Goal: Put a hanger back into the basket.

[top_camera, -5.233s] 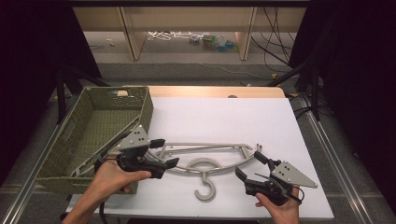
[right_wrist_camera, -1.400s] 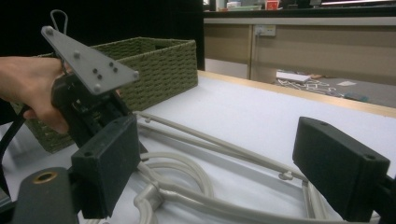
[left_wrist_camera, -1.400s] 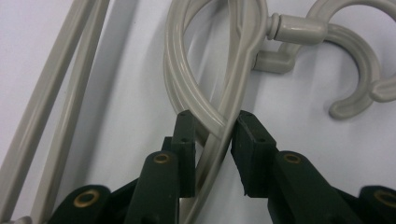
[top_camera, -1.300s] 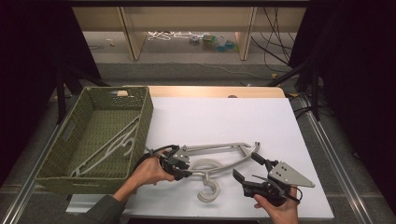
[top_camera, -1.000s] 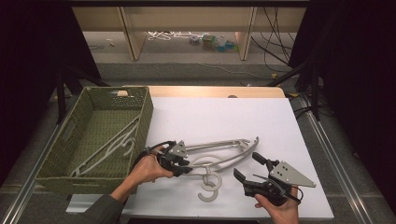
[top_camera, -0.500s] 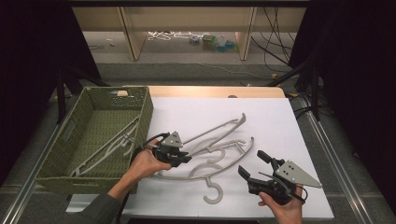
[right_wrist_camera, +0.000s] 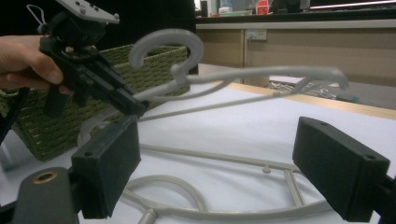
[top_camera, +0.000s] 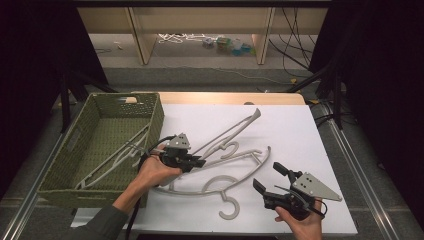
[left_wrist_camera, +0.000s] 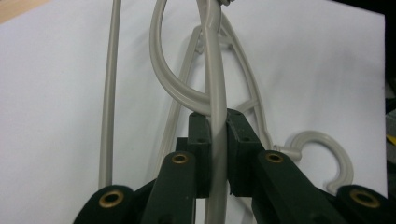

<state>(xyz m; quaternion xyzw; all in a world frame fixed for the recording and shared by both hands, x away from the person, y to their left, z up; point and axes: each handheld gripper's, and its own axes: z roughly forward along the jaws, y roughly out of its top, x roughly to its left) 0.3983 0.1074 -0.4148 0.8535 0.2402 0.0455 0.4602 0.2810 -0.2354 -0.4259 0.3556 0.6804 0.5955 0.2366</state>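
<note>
My left gripper (top_camera: 199, 162) is shut on one arm of a grey plastic hanger (top_camera: 231, 134), which is raised and tilted, its far end pointing up and to the right. In the left gripper view the jaws clamp that arm (left_wrist_camera: 215, 140). A second grey hanger (top_camera: 216, 186) lies flat on the white table, its hook (top_camera: 230, 207) toward the front edge. My right gripper (top_camera: 267, 176) hovers open near the front right, nothing between its pads (right_wrist_camera: 109, 163). The right gripper view shows the raised hanger's hook (right_wrist_camera: 168, 44), the left gripper (right_wrist_camera: 88, 65) and the flat hanger (right_wrist_camera: 224, 205).
A green woven basket (top_camera: 95, 192) stands at the table's left edge with a grey hanger (top_camera: 120, 155) lying in it. White table surface (top_camera: 290, 130) stretches to the right and back. Shelving and cables sit beyond the far edge.
The left gripper closed on one hanger and lifted it off the other, swinging its far end up and back. The right gripper has barely shifted.
</note>
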